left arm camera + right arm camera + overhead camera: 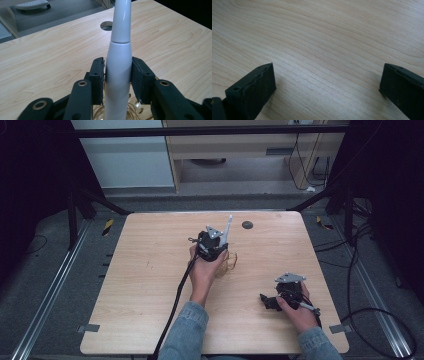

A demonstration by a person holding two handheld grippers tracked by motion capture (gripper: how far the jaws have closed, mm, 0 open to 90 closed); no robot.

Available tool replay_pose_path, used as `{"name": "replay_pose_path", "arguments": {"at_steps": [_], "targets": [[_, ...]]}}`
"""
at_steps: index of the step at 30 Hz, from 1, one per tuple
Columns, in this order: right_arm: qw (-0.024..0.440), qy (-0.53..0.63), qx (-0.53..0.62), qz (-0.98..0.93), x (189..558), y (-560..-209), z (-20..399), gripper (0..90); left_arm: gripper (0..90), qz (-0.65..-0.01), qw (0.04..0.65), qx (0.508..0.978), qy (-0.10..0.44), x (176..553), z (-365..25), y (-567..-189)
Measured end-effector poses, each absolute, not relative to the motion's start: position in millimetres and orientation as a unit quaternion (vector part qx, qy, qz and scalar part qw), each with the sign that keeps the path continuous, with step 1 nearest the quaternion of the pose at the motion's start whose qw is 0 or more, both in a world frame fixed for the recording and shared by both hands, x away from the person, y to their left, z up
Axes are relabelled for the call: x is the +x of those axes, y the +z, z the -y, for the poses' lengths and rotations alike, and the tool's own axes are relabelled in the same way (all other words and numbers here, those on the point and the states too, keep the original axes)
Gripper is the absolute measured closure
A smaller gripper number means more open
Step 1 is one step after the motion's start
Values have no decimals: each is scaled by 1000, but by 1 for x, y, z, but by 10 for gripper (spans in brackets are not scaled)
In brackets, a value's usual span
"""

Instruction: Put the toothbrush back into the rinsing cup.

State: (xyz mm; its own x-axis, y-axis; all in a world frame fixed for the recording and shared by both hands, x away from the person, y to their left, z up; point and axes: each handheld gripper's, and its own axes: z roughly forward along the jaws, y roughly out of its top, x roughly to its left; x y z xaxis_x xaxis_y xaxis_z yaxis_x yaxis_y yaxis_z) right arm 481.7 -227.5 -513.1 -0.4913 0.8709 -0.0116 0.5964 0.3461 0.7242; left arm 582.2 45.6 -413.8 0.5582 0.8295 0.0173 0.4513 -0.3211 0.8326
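My left gripper (216, 241) is near the middle of the wooden table (150, 270), and its jaws are shut on a white, tapered wand-like handle (228, 227). In the left gripper view both black pads (98, 75) press on the sides of the white handle (119, 60), which stands upright and runs out of the top of the picture. Its lower end sits in a clear glass (98, 115), also seen beside the hand in the high view as the glass (230, 262). My right gripper (270, 301) rests low at the table's front right. Its jaws stand wide apart over bare wood in the right gripper view (327, 75), with nothing between them.
A dark round grommet hole (247, 225) lies in the table's far middle, just beyond the white handle, and shows as the hole (107, 25) in the left gripper view. The left gripper's black cable (175, 305) trails to the front edge. A pale cabinet (240, 150) stands behind the table.
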Motion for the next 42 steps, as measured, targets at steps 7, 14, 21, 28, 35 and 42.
{"name": "replay_pose_path", "arguments": {"at_steps": [7,14,21,28,35,42], "targets": [[198,339,465,-793,481,-513,227,3,590,-406,422,774,239,577,-48,-406],[202,338,463,-794,481,-513,227,3,566,-398,425,776,243,570,-49,-400],[201,338,463,-794,481,-513,227,3,506,-390,435,772,249,564,-51,-394],[202,338,463,-794,481,-513,227,3,357,-376,431,780,254,559,-51,-390],[199,339,465,-794,481,-513,227,3,229,-370,423,788,250,556,-54,-392],[198,339,465,-793,481,-513,227,3,138,-360,425,792,250,554,-51,-390]]}}
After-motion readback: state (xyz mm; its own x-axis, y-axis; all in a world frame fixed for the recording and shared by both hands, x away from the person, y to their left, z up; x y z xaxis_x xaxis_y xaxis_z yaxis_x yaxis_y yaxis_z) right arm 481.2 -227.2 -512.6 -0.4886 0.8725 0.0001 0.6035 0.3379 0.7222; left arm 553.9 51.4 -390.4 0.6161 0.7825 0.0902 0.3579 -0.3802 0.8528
